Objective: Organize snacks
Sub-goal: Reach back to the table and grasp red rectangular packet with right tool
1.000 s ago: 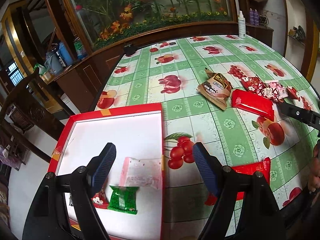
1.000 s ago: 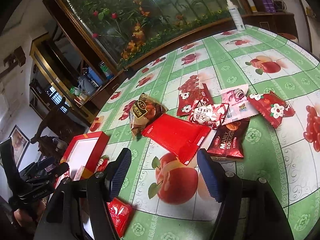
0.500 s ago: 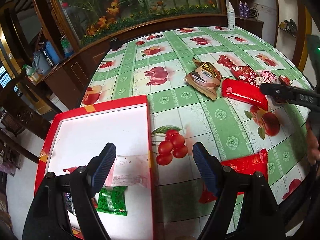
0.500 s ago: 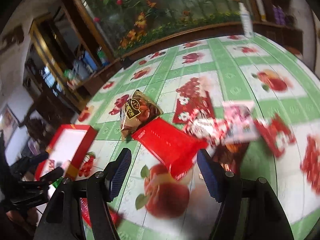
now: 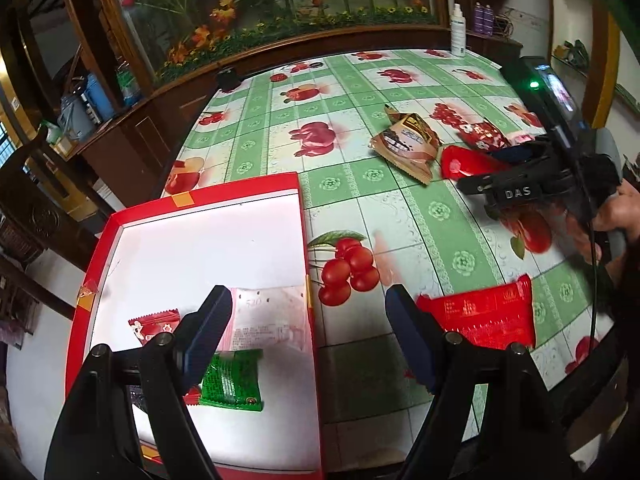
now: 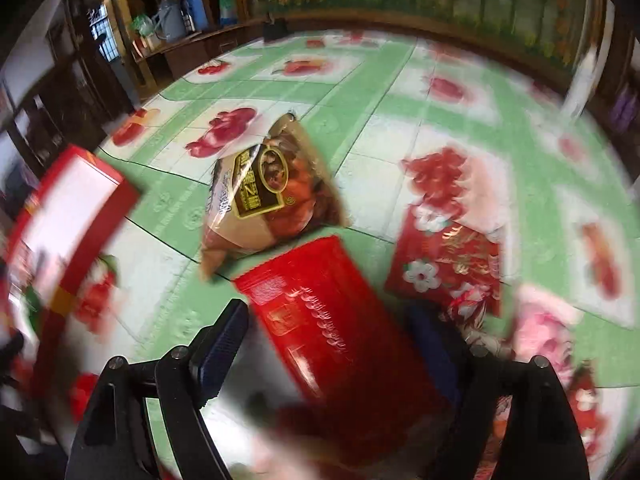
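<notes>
1. The left hand-held gripper [image 5: 308, 320] hangs with its jaws wide and nothing between them, straddling the right-hand wall of the red box [image 5: 208, 192] on the bench [image 5: 360, 184].
2. Inside the box, at its near end, lie a green snack packet [image 5: 232, 380], a pale pink packet [image 5: 268, 320] and a small red packet [image 5: 154, 326]; the green one overlaps the pink one's lower edge.
3. A flat red packet [image 5: 484, 316] lies on the bench just beside the left gripper's right finger, outside the box.
4. The right hand-held gripper [image 6: 332, 344] is opening its jaws, which straddle a long red packet [image 6: 320, 312]; the pads do not press on it, though the view is blurred.
5. Crowding that packet: a brown snack bag [image 6: 264, 188] touching its far end, and a red flowered packet [image 6: 448, 264] just to its right, with further pink and red packets beyond.
6. A white spray bottle [image 5: 458, 30] stands at the bench's far edge, well apart from the snacks.
</notes>
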{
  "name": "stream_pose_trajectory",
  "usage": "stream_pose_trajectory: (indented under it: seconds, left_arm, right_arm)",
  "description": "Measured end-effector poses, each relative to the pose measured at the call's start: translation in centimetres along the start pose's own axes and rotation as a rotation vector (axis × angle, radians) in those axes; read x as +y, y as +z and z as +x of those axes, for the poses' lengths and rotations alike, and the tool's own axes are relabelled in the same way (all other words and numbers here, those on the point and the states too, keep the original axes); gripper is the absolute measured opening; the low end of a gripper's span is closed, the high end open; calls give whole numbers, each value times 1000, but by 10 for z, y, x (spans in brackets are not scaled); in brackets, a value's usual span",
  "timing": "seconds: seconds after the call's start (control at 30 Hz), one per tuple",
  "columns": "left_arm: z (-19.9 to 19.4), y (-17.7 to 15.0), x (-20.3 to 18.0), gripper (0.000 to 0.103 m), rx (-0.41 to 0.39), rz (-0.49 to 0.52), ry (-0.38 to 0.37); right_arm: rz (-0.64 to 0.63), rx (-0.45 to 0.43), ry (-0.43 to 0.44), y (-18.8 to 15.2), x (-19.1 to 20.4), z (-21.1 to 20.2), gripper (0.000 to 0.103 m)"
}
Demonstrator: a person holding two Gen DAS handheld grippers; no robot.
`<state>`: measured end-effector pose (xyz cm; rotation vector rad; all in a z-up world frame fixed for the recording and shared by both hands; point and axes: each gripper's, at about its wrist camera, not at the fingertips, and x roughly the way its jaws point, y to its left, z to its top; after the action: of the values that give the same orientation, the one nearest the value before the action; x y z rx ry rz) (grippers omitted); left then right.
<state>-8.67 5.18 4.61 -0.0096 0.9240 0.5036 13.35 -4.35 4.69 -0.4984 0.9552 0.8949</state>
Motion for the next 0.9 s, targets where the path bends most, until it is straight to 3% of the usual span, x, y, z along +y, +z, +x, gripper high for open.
stream_pose_trajectory:
  seconds: [0.07,0.1,0.2,0.27,0.37,0.43,0.6,0.9]
  left_arm:
    - [0,-1,-3,79,2,28,-19]
    - [0,-1,-6,79,4,48,-37]
    - [-6,-2,-19,79,-12,127,-123]
    - [-11,-4,-32,79,-42,223,-187]
    - [-12,-4,-49,79,-66,372,-208]
    - [-10,-6,-61,79,-86,498,-265]
    - [2,-6,-78,79,-18,737,-373]
    - [14,-11,-111,81,-26,1053,-404]
  right_arm:
    - [23,-3,-1,-10,-3,-9,56]
    - [33,-2,-1,-17,-5,-14,54]
    - [43,-11,-6,-40,-8,-29,54]
    - [48,-19,8,-60,-8,-41,54]
    - [67,-35,48,-83,-9,-59,55]
    - [72,-56,68,-94,-9,-66,55]
    - [92,-82,82,-101,-11,-70,57]
    - [145,-100,126,-102,-18,-71,58]
